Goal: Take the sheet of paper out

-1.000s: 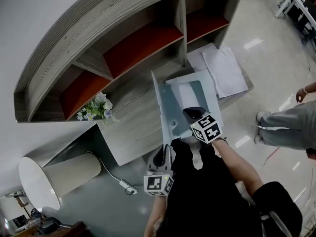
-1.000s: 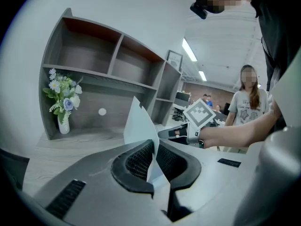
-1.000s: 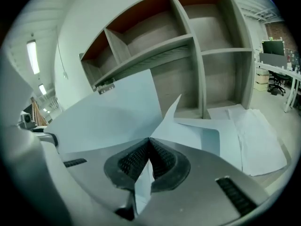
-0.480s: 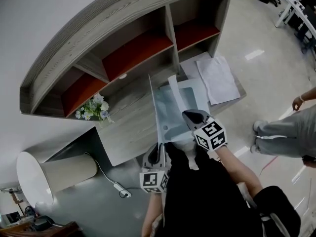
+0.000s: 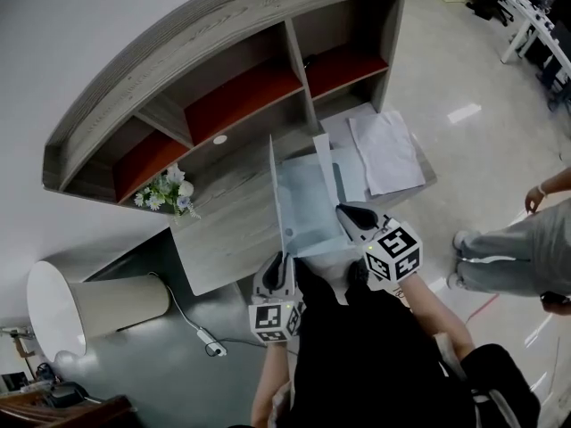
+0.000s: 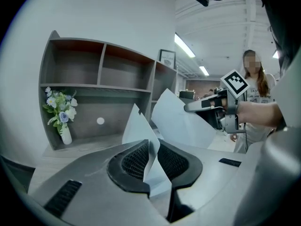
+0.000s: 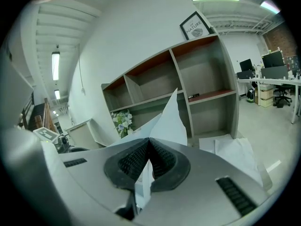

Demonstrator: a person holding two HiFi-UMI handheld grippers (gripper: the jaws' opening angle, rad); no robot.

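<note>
A pale translucent folder stands open over the desk's front edge, its left flap upright. The folder's lower corner lies between the jaws of my left gripper, which have just been opening a little; the pads still touch it. My right gripper is shut on the white sheet of paper, which rises out of the folder. From the left gripper view, that sheet hangs from the right gripper. The sheet fans up past the shut right gripper.
Loose white sheets lie on the grey desk to the right. A vase of flowers stands at the left under the shelf unit. A lampshade lies on the floor. A person's legs are at the right.
The right gripper has risen and come back toward me, drawing the sheet further out of the folder. The left gripper has shifted slightly with the folder's corner.
</note>
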